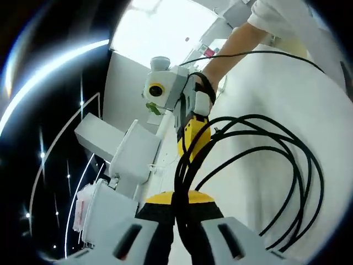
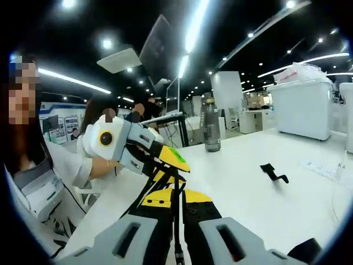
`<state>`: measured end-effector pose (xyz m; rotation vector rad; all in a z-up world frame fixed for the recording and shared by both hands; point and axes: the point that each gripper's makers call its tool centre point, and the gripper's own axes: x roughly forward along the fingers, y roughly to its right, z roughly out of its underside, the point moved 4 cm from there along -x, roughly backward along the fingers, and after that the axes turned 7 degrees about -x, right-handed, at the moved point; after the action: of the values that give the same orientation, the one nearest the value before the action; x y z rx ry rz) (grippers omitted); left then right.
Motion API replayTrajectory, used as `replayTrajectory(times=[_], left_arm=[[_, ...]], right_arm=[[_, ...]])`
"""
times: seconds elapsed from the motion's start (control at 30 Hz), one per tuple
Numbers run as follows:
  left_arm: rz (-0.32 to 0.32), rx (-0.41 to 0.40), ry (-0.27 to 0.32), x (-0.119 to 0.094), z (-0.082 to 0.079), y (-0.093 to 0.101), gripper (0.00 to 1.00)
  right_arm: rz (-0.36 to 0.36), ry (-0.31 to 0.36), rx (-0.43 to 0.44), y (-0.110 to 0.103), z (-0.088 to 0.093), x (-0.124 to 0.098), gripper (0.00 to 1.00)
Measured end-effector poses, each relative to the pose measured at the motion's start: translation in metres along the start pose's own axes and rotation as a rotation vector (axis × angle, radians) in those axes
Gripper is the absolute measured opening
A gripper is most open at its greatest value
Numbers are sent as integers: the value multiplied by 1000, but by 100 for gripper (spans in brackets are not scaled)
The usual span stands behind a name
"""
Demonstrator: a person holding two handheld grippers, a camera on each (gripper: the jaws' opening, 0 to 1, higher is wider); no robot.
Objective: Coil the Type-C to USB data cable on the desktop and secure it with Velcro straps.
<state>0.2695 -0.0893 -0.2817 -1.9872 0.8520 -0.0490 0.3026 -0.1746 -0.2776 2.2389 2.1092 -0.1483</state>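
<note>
The black data cable hangs in several loose loops over the white desktop. Its gathered strands run down between the jaws of my left gripper, which is shut on them. Just beyond, my right gripper, held by a person's hand, also pinches the bundle. In the right gripper view, a thin run of cable passes between the closed jaws of my right gripper, and my left gripper meets it from the left. A black Velcro strap lies alone on the desktop to the right.
A dark bottle stands at the back of the desk. Large white bins sit at the right, and white boxes lie close to the left gripper. A person's sleeve is at the left.
</note>
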Motion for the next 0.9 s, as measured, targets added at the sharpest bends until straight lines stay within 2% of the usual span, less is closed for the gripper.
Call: replayTrajectory(times=[0.07, 0.13, 0.23, 0.3, 0.33, 0.37, 0.43, 0.47, 0.53, 0.6, 0.67, 0.73, 0.8, 0.87, 0.9], left_arm=[[-32, 32, -10, -2, -1, -5, 7], [-46, 66, -10, -5, -4, -6, 7], [-52, 122, 13, -8, -13, -4, 7], [-53, 166, 24, -10, -19, 0, 6], [-53, 195, 0, -11, -18, 1, 6], [-49, 200, 15, -12, -20, 5, 6], [-46, 204, 20, -15, -21, 6, 6], [-46, 213, 19, -16, -22, 7, 6], [-44, 226, 21, -18, -22, 7, 6], [-39, 217, 36, -18, -23, 6, 6], [-34, 216, 50, -16, -25, 7, 6], [-27, 224, 71, -14, -29, 10, 6], [-34, 249, 67, -13, -30, 12, 6], [-42, 261, 64, -14, -30, 10, 6], [-43, 258, 68, -16, -30, 8, 6]], right_arm=[[27, 74, 57, 3, -16, -10, 16], [20, 112, 111, 1, -24, -14, 20], [-34, 78, 215, -9, -14, -7, 30], [-39, 24, 219, -10, 2, 0, 34], [-75, 24, 261, -14, 7, 2, 35], [-110, 55, 337, -16, 6, 3, 35], [-156, 69, 382, -16, 9, 5, 36], [-146, 65, 375, -13, 12, 7, 38], [-174, 75, 407, -14, 12, 8, 36], [-261, 104, 468, -25, 7, 12, 35], [-304, 84, 475, -35, 9, 19, 35], [-302, 70, 449, -39, 12, 28, 34], [-325, 80, 453, -42, 11, 30, 33], [-319, 94, 443, -41, 10, 30, 23], [-311, 107, 457, -39, 11, 30, 23]])
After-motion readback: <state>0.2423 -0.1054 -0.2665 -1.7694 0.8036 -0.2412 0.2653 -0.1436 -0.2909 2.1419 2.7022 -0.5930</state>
